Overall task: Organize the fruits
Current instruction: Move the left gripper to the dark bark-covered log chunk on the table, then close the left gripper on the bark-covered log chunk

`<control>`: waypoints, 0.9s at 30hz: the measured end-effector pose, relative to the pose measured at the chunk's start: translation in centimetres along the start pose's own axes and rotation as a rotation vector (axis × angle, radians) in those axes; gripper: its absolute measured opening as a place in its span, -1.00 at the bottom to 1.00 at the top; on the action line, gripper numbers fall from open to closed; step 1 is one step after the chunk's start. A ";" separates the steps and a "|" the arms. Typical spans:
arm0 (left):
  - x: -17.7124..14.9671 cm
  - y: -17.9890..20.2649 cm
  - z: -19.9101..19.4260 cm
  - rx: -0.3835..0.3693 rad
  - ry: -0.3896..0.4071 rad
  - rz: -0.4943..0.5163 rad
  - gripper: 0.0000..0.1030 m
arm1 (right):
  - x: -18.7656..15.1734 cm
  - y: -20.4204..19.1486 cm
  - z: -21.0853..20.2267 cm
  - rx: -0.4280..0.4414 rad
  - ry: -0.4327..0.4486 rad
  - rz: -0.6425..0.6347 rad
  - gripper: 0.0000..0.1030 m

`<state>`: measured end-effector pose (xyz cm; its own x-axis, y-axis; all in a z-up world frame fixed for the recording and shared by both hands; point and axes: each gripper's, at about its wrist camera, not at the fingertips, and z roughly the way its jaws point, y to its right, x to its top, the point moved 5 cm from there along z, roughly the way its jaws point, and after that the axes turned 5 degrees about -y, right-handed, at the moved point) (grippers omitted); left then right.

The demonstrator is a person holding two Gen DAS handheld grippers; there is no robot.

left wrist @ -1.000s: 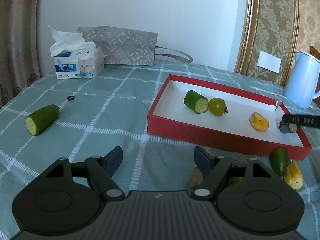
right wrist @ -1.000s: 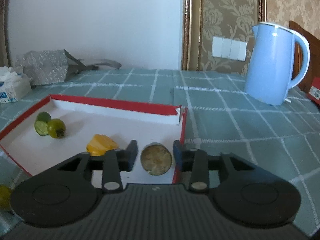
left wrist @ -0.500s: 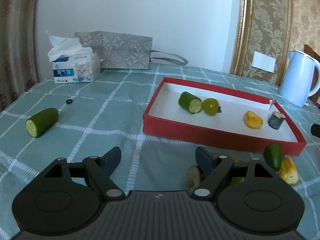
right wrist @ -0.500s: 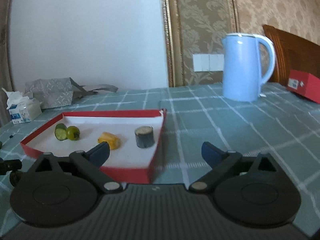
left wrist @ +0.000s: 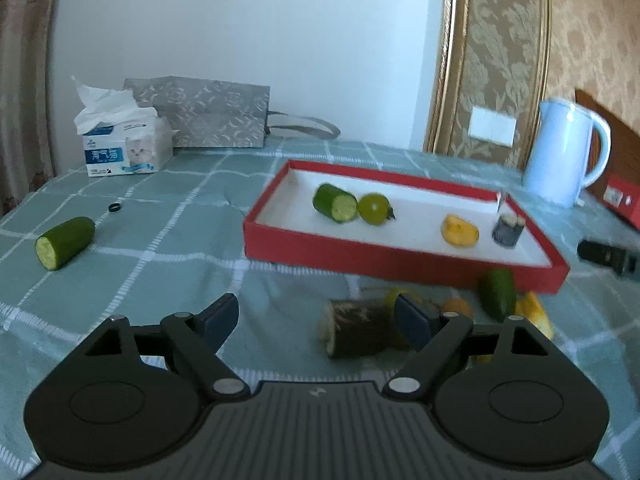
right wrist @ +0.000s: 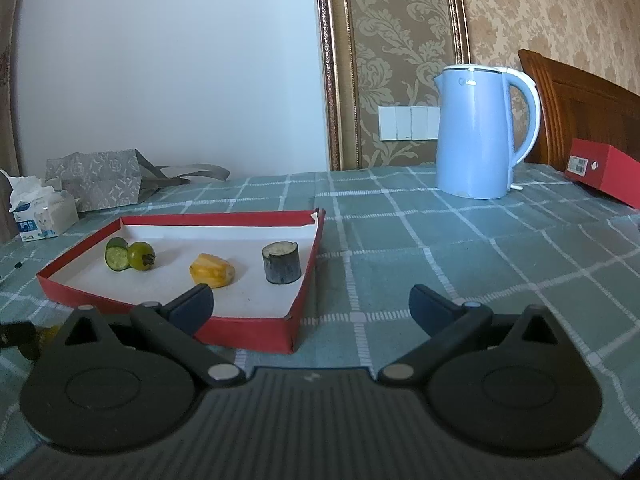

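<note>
Looking across the checked tablecloth (right wrist: 460, 264), I see the kettle (right wrist: 476, 132) at the back and the red tray (right wrist: 248, 330) in front of my right tongs (right wrist: 312, 302). Their jaws stand wide apart with nothing between them. Four pieces lie in the tray: a cucumber end (left wrist: 334, 203) touching a green tomato (left wrist: 374, 209), an orange chunk (right wrist: 211, 270), and a dark stub (right wrist: 281, 262) upright near the corner. My left tongs (left wrist: 316, 320) have just been opening and grip nothing; a brown piece (left wrist: 356, 330) lies between the fingers, nearer the right one. A second cucumber piece (left wrist: 64, 242) lies well left of the tray.
</note>
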<state>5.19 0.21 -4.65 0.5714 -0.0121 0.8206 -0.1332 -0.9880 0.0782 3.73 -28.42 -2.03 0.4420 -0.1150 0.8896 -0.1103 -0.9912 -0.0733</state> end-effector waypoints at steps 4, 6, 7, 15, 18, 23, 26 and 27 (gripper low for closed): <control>-0.2 0.8 0.2 0.029 0.003 0.036 0.66 | 0.0 0.1 0.0 0.001 0.000 0.003 1.00; -0.2 0.7 0.2 0.035 0.006 0.038 0.66 | 0.0 0.1 0.0 0.002 0.002 0.002 1.00; -0.2 0.6 0.2 0.032 0.005 0.042 0.64 | 0.0 0.1 0.0 0.002 0.003 0.001 1.00; -0.5 -1.3 0.1 0.038 -0.025 0.047 0.52 | 0.0 0.1 0.0 0.005 0.002 0.008 1.00; -0.2 -0.6 0.9 0.051 -0.045 0.074 0.52 | 0.0 0.0 0.0 0.006 0.001 0.004 1.00; 0.4 0.7 1.7 0.054 -0.040 0.162 0.17 | -0.1 -0.2 0.0 0.007 -0.003 -0.011 1.00; 0.3 0.7 2.5 0.034 -0.075 0.162 -0.10 | -0.1 -0.3 0.0 0.006 -0.001 -0.019 1.00; 0.2 0.5 2.8 0.018 -0.093 0.147 -0.15 | -0.1 -0.4 0.0 0.005 -0.002 -0.022 1.00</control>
<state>7.49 -0.70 -6.00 0.6197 -0.1698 0.7663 -0.2065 -0.9772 -0.0496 3.69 -28.04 -2.06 0.4462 -0.0928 0.8901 -0.0961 -0.9938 -0.0555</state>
